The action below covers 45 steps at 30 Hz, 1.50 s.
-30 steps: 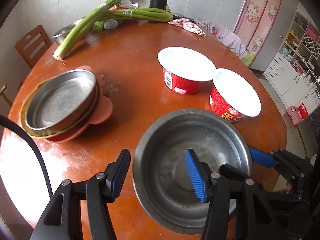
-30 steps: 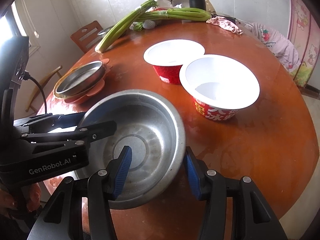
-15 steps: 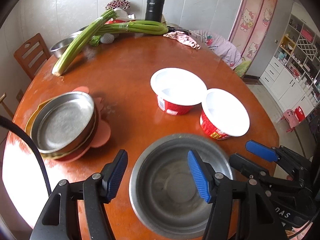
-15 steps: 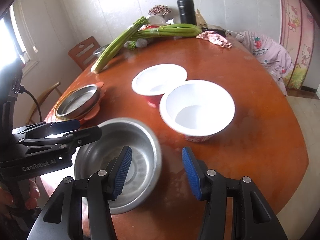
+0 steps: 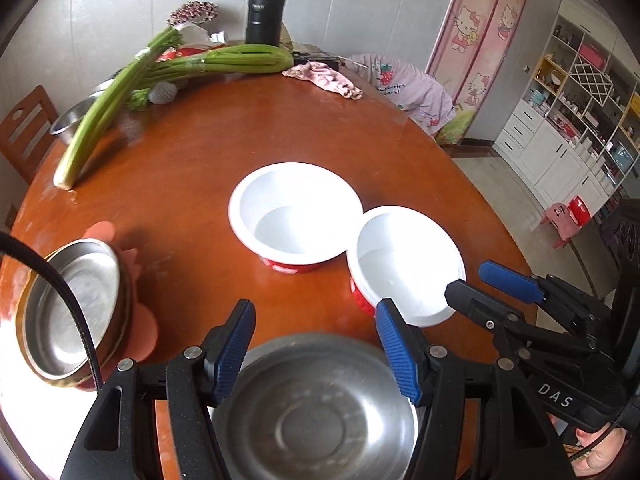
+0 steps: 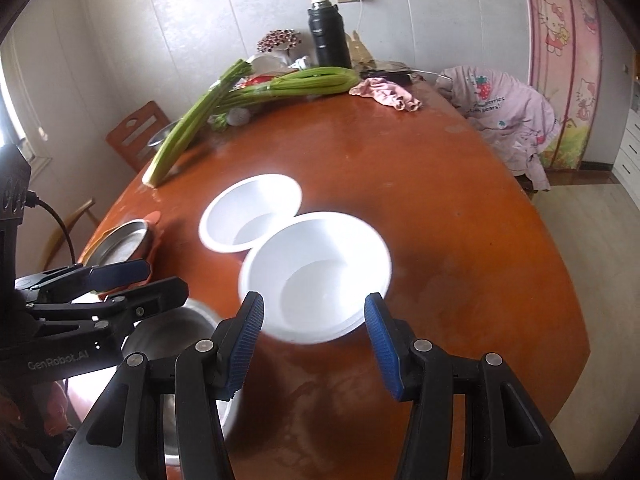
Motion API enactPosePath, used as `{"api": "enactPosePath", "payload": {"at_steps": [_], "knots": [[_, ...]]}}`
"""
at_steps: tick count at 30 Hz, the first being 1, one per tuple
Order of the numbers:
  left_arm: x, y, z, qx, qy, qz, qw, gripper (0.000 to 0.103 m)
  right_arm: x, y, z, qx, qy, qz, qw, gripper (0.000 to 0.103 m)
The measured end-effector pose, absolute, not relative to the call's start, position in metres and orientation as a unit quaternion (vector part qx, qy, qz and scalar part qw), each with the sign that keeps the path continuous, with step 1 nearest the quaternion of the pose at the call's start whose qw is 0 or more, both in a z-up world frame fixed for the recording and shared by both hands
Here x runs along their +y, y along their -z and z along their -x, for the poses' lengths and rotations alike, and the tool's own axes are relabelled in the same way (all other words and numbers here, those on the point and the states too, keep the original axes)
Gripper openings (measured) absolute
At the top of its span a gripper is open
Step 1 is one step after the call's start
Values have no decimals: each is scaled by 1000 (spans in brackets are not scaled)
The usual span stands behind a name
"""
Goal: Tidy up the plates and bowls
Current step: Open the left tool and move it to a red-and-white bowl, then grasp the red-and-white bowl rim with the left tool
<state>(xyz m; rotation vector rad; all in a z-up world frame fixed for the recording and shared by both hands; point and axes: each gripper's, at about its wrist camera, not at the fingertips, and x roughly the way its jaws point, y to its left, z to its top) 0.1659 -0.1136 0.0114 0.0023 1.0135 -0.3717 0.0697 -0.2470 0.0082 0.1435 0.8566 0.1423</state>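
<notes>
A large steel bowl (image 5: 316, 412) sits at the near table edge, below my open left gripper (image 5: 316, 344); it also shows in the right wrist view (image 6: 176, 340). Two white-inside red bowls stand mid-table: the near one (image 5: 404, 264) (image 6: 316, 276) and the far one (image 5: 296, 212) (image 6: 250, 212). My open right gripper (image 6: 312, 340) hovers just in front of the near one, empty; it also shows in the left wrist view (image 5: 484, 288). A stack of steel and pink plates (image 5: 76, 308) (image 6: 120, 244) lies at the left.
Long celery stalks (image 5: 168, 72), a black flask (image 5: 264, 14), a pink cloth (image 5: 324, 80) and a steel basin (image 5: 72, 116) sit at the table's far side. A wooden chair (image 5: 20, 132) stands left, a clothes-draped chair (image 6: 508, 112) right.
Both grippers pulled back and rose away from the steel bowl, which stays on the table. The right gripper swung right and now faces the near white bowl.
</notes>
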Motion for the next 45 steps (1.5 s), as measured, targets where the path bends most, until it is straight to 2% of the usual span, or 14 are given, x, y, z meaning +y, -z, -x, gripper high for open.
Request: {"api": "enactPosePath", "payload": {"at_steps": [16,33,37,41,45], "knots": [[-147,19,-198,527,187,13,829,62,-276,19,-104,443,-52,-70,892,55],[-154,32,-209,534,203,55,819,62,-279,35,-109,456,-71,-64,885,54],[-157,35,-208,538,217,61,812,55,-272,34,-110,455,-88,-56,884,54],[-161,36,-208,541,231,66,806,42,-264,34,-109,456,-101,-54,882,53],[-161,37,-209,540,235,68,805,39,-260,32,-109,457,-98,-49,883,53]]}}
